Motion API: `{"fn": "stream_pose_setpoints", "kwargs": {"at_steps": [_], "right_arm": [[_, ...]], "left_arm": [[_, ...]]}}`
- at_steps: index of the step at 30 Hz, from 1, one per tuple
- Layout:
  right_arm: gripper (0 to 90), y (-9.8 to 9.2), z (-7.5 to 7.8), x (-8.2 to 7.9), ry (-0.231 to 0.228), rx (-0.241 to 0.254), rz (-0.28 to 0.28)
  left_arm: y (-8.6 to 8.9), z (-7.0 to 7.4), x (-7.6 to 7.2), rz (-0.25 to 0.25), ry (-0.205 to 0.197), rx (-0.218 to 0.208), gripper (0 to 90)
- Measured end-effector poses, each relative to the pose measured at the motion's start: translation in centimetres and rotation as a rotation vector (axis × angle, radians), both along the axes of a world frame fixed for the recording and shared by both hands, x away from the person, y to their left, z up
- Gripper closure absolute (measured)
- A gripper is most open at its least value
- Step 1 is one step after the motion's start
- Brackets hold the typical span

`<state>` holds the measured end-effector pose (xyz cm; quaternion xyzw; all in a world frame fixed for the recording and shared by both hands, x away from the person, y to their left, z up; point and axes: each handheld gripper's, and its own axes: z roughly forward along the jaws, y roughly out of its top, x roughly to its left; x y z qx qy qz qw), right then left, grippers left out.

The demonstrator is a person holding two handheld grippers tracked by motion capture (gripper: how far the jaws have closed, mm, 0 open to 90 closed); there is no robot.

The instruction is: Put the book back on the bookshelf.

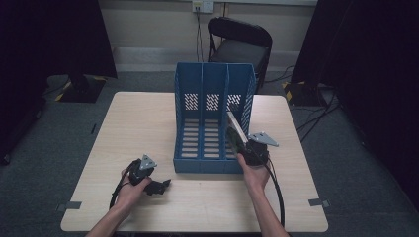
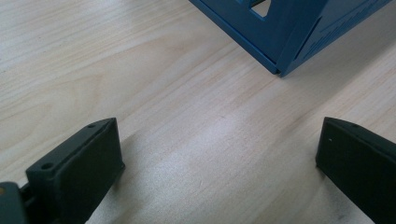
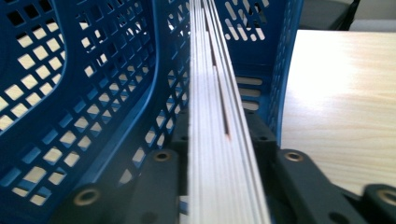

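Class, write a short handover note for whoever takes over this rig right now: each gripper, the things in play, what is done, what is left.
Right gripper: shut on the book, gripped by its page edge and held tilted inside the right-hand compartment of the blue file rack.
Left gripper: open, holding nothing, low over the table in front of the rack's left corner.
Done: book picked up and brought into the compartment.
Left: likely stand the book in the slot, then release it and draw the gripper back.

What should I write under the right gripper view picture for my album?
Right gripper clamps a thin white-edged book edge-on, sliding it into the blue plastic file rack's rightmost slot.
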<state>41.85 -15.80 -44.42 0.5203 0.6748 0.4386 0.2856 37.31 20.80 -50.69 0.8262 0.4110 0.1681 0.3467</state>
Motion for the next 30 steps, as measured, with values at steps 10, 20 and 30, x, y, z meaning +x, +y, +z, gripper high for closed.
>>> {"fn": "stream_pose_setpoints", "kwargs": {"at_steps": [10, 20, 30], "right_arm": [[76.8, 0.5, -0.1, -0.1, -0.02, -0.017, -0.081], [77.0, 1.1, 0.0, -0.5, -0.069, -0.047, -0.168], [76.9, 1.7, -0.2, -0.4, -0.078, -0.033, -0.308]], "left_arm": [[0.0, 0.0, 0.0, 0.001, -0.001, 0.001, 0.0], [0.0, 0.0, 0.0, 0.001, -0.001, 0.001, 0.0], [0.0, 0.0, 0.0, -0.001, -0.003, 0.004, 0.0]]}}
